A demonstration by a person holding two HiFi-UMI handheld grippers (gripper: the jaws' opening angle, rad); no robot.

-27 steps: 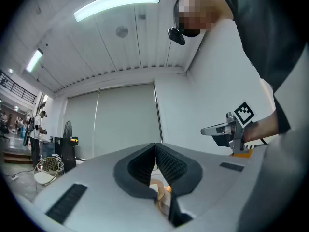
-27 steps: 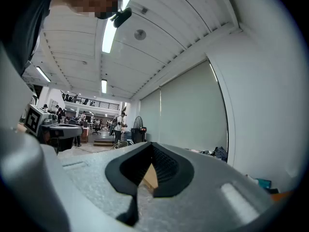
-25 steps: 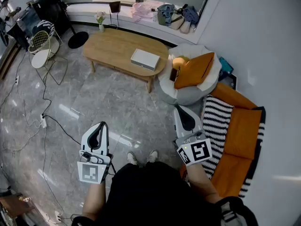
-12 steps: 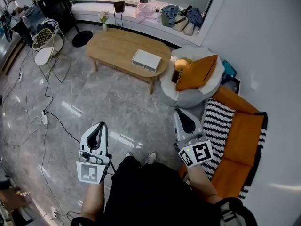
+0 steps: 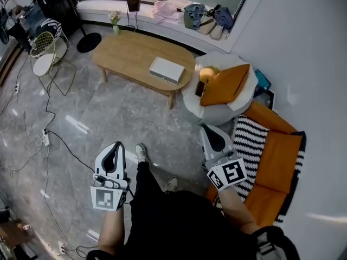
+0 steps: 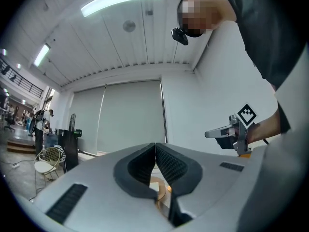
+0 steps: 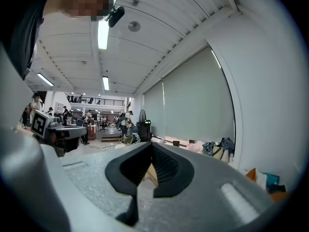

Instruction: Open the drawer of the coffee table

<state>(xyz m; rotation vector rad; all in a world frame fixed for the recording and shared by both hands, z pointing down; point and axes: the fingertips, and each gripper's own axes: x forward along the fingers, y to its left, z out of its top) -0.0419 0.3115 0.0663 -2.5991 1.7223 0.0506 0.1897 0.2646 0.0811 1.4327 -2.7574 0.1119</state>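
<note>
The oval wooden coffee table (image 5: 130, 53) stands across the room on the grey floor, and a flat white box (image 5: 166, 69) lies on its right end. No drawer shows from this angle. My left gripper (image 5: 115, 145) is held low at the left, far short of the table, its jaws shut and empty (image 6: 155, 146). My right gripper (image 5: 206, 128) is at the right, next to the round pouf, also shut with nothing in it (image 7: 151, 146). Both point level toward the table. A sliver of the table's wood (image 6: 160, 187) shows below the left jaws.
A grey round pouf (image 5: 217, 110) with an orange cushion (image 5: 223, 83) sits right of the table. A striped and orange mat (image 5: 271, 150) lies at the right wall. Cables (image 5: 46, 137) trail over the floor at the left, near a white wire chair (image 5: 46, 50). A window bench (image 5: 162, 20) holds clothes.
The person has taken a step toward the table, one foot now forward between the grippers. Both grippers have moved along with the step and sunk a little, still shut.
</note>
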